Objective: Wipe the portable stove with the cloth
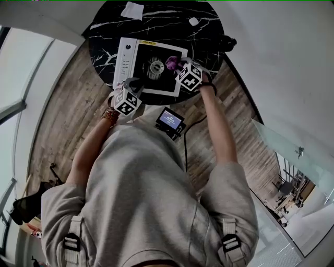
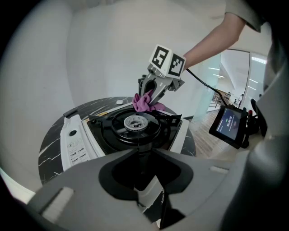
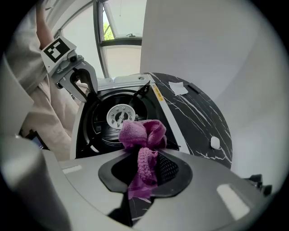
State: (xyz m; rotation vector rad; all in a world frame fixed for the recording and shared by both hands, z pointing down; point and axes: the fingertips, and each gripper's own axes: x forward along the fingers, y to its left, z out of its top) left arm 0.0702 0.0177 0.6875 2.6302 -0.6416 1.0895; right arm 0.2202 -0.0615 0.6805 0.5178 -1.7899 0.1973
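Seen from the head view, the portable stove (image 1: 126, 57) sits on the table (image 1: 203, 31), with the left tongs (image 1: 131, 86) at its near edge and the right tongs (image 1: 180, 67) over its top. In the left gripper view, the jaws pinch the rim, probably to steady it. In the right gripper view, the jaws clamp the cloth (image 3: 142, 133), bunched above the burner for rubbing.

Portable stove (image 1: 136, 58) on round table (image 1: 206, 36); cloth (image 1: 171, 63) over stove, just right of burner (image 1: 155, 68); paper sheet (image 1: 132, 10) on table behind stove.
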